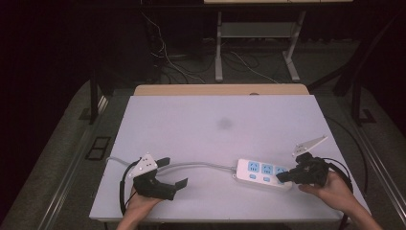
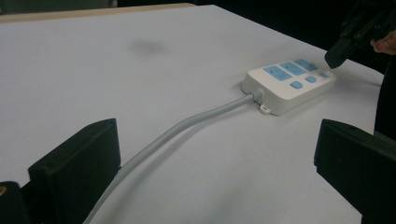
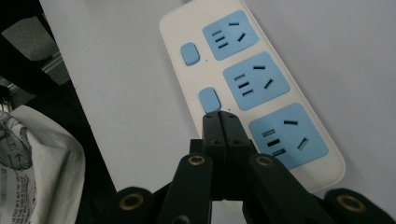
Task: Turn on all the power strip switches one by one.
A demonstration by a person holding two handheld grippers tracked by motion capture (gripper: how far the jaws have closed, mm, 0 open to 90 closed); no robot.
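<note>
A: Item one, power strip: where is it recorded?

B: Directly beneath the right tongs, flat on the white table, well apart from the left tongs. It is judged to be laid face up so its switches can be pressed from above.

A: Counts?

B: Three blue sockets, three blue switch buttons; the nearest button is hidden under the tips. One grey cable is run from the strip's end between the left jaws.

A: State of the tongs?

B: Right pair pressed together, nothing pinched, tips set at the nearest switch, presumably as a pusher. Left pair spread wide, the cable lying untouched between them.
</note>
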